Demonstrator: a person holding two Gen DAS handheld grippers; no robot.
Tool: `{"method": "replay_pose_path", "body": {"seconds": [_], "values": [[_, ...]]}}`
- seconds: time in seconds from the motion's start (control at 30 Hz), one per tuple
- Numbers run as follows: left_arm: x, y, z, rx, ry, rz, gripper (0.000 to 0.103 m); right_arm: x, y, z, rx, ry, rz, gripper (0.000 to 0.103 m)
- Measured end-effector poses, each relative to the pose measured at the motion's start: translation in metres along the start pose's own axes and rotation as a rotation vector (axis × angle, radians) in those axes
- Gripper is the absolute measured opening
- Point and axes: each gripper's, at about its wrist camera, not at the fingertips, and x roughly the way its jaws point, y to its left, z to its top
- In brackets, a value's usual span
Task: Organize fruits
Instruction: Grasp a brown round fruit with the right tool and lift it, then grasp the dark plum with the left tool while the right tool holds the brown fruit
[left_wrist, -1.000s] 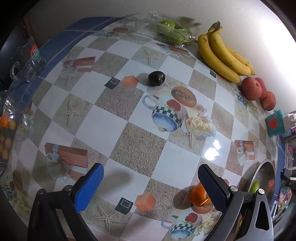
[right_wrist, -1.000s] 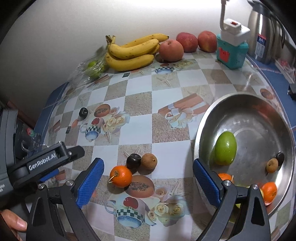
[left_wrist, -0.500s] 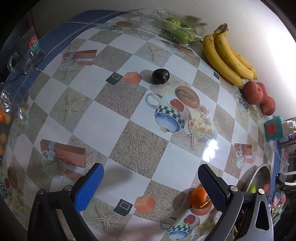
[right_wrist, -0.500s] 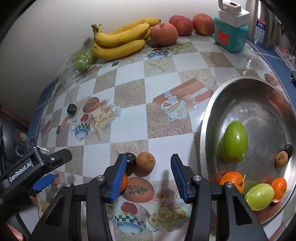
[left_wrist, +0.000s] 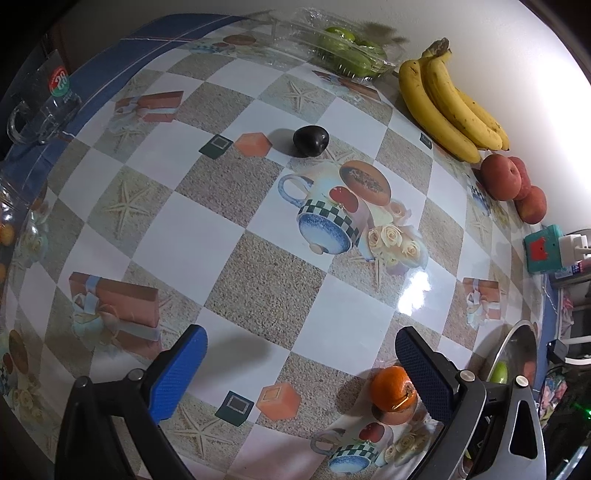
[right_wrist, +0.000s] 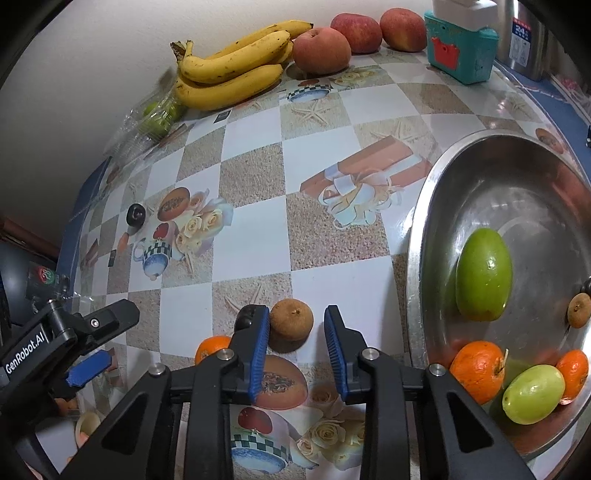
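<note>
In the right wrist view my right gripper is open, its jaws narrowed around a small brown round fruit on the table; the left pad touches it, the right pad stands apart. A dark plum and an orange lie just left of the left finger. A steel bowl at the right holds green fruits, oranges and small brown fruits. In the left wrist view my left gripper is open and empty above the table, with the orange by its right finger. Another dark plum lies farther ahead.
Bananas, three red apples and a clear box of green fruit line the wall. A teal box and a steel flask stand at the back right. A glass mug stands at the table's left edge.
My right gripper has moved forward and down and narrowed its jaws from wide open to around the brown fruit. My left gripper stayed open and drifted slightly.
</note>
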Motion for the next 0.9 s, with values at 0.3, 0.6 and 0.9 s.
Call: {"method": "replay_pose_path", "body": {"seconds": [0.3,0.6,0.9], "values": [[0.003,-0.009,-0.003,0.037,0.009,-0.004,0.103,-0.003,0.000,0.000,0.011,-0.012,0.004,0.025],[0.002,-0.033,-0.006,0.137,-0.009,-0.060,0.103,-0.033,-0.008,0.001,0.024,-0.086,-0.013,0.026],[-0.001,-0.077,-0.021,0.336,-0.042,-0.066,0.090,-0.067,-0.030,0.001,0.078,-0.147,-0.035,0.026]]}}
